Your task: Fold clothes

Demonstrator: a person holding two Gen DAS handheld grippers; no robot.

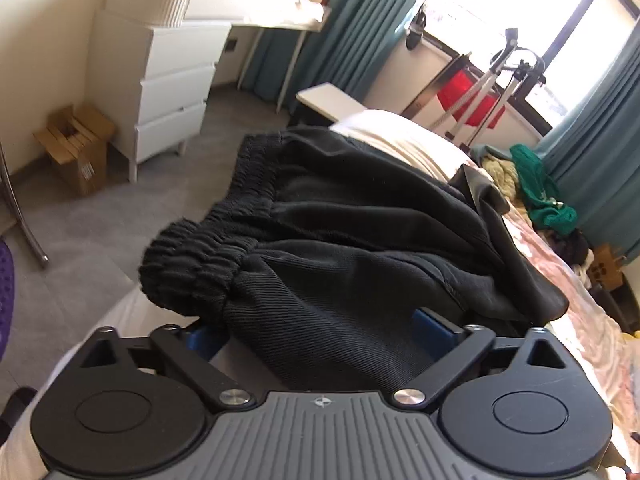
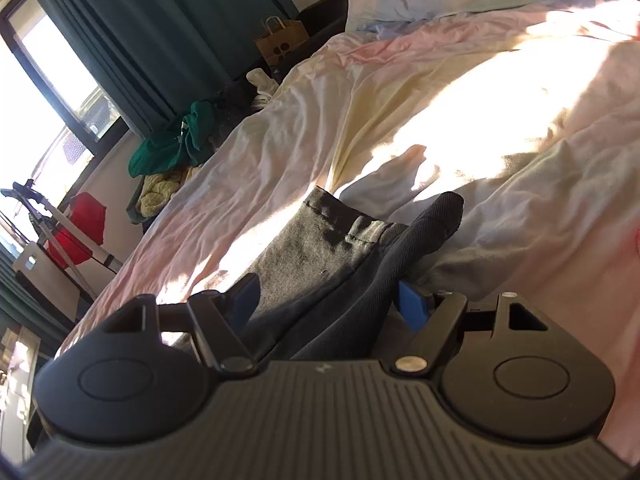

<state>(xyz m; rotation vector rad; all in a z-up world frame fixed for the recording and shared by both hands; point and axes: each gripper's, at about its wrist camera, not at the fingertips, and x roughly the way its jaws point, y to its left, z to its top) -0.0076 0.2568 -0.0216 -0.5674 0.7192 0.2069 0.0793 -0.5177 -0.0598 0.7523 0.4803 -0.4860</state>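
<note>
Black shorts [image 1: 360,240] heaped on bed [image 2: 400,100], draped between spread left tongs [image 1: 320,332]; hem between parted right tongs [image 2: 332,300]; nothing gripped.

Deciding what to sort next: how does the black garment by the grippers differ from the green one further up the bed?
The black garment lies spread in front of both grippers; the green garment sits bunched at the far edge of the bed by the curtain. The black one shows a ribbed elastic waistband; the green one shows no such part from here. The black one lies alone; the green one rests among a heap of other clothes. Both are unfolded.
</note>
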